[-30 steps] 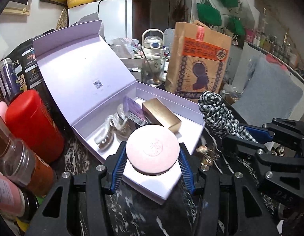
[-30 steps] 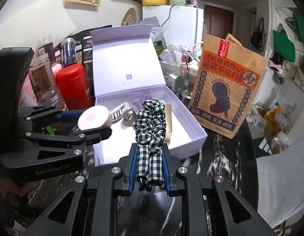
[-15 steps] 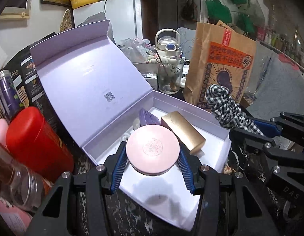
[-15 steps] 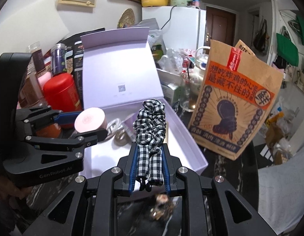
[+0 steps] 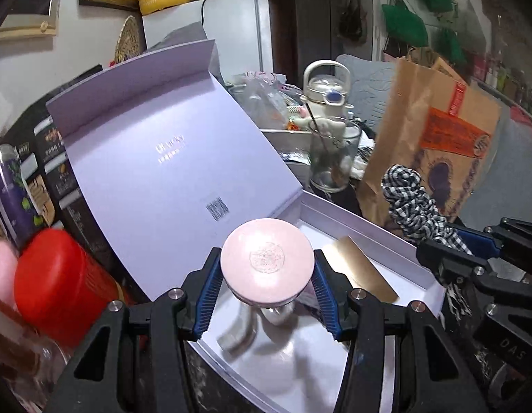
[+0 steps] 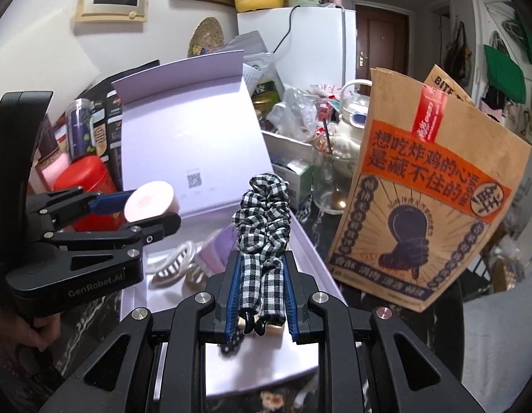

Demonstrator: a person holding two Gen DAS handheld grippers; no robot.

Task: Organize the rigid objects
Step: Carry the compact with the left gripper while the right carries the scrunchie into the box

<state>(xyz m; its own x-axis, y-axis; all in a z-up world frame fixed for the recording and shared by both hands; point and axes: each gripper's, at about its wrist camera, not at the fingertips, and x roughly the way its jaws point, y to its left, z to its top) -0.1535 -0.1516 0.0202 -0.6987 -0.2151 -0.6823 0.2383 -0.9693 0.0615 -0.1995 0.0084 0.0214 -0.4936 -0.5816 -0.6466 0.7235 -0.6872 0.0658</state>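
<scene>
- While I hold both grippers over it, the lilac gift box (image 5: 417,253) lies open on the dark marbled table (image 6: 94,313), its hinged lid (image 5: 155,179) standing tilted back toward a red canister (image 5: 56,285).
- Just beside the box's right wall I see a brown paper takeaway bag (image 6: 424,206) standing upright, with a glass cup (image 5: 331,158) behind the box's far corner.
- My left gripper (image 5: 266,282) is clamped on a round pink compact (image 5: 267,263), blue pads pressing its two sides, and it hangs above the box's white floor.
- My right gripper (image 6: 260,296) is pinched nearly closed on a black-and-white checked scrunchie (image 6: 262,213), which sticks up past the fingertips over the box's near right part.
- Inside the box lie a gold bar-shaped package (image 5: 365,272), a small purple packet (image 6: 214,251) and a striped hair claw (image 6: 173,263).
</scene>
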